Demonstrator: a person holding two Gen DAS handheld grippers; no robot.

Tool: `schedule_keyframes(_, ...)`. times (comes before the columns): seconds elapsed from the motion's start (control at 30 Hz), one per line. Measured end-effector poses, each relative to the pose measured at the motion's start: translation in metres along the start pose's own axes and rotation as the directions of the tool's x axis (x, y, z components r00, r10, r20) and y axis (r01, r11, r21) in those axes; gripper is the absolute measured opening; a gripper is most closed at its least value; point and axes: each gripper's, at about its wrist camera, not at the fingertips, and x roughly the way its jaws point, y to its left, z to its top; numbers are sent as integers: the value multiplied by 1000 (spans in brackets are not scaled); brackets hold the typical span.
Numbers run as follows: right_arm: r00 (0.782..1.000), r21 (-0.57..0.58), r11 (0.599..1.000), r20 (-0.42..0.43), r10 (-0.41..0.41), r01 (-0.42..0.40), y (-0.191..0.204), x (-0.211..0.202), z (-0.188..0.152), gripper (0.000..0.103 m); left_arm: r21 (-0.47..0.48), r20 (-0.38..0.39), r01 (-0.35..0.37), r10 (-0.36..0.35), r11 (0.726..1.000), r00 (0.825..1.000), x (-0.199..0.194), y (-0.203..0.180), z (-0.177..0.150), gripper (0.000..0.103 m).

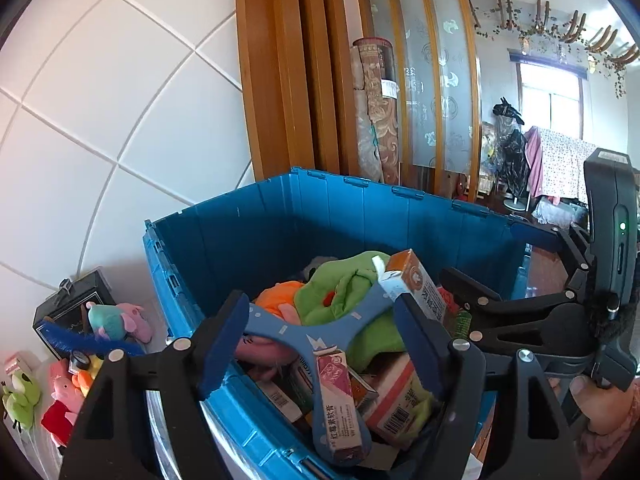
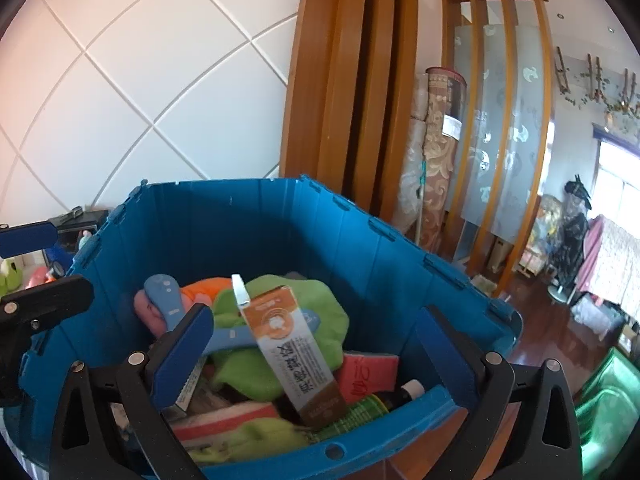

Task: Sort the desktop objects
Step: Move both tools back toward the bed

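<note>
A blue plastic crate (image 1: 280, 216) (image 2: 280, 224) is full of mixed items: a green plush (image 1: 344, 288) (image 2: 320, 312), a blue Y-shaped plastic piece (image 1: 316, 332) (image 2: 232, 340), an orange-and-white carton (image 1: 416, 284) (image 2: 292, 344), a pink ointment box (image 1: 336, 392) and other boxes. My left gripper (image 1: 320, 344) is open and empty above the crate's near side. My right gripper (image 2: 316, 352) is open and empty above the crate; the orange-and-white carton stands between its fingers without being clamped. The right gripper also shows in the left wrist view (image 1: 500, 308).
Small plush toys (image 1: 116, 320) and a black box (image 1: 72, 300) lie on the surface left of the crate, by the white tiled wall. A wooden partition (image 1: 288, 72) and rolled carpets (image 1: 372, 112) stand behind. A green bin (image 2: 608, 412) sits at lower right.
</note>
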Motion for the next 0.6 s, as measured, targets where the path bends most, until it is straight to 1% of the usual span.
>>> schedule_keyframes(0.17,999,1,1000,21,30,-30,15,-13,6,103,-57,7,-29,29,998,1000,-22,34,-12,75)
schedule_keyframes(0.33,993,-13,994,56,107,-106,55,-35,19,103,-129,-17,-111,109,985,994,-46,92,-35,75)
schedule_keyframes(0.47,974,-38,978,86,207,-205,103,-52,37,103,-205,-63,-183,174,961,983,-65,154,-63,75)
schedule_keyframes(0.53,962,-45,966,84,258,-255,130,-55,46,103,-242,-94,-230,213,943,973,-74,188,-81,75)
schedule_keyframes(0.6,946,-47,949,79,316,-313,159,-55,55,103,-271,-126,-275,249,922,960,-81,220,-98,75)
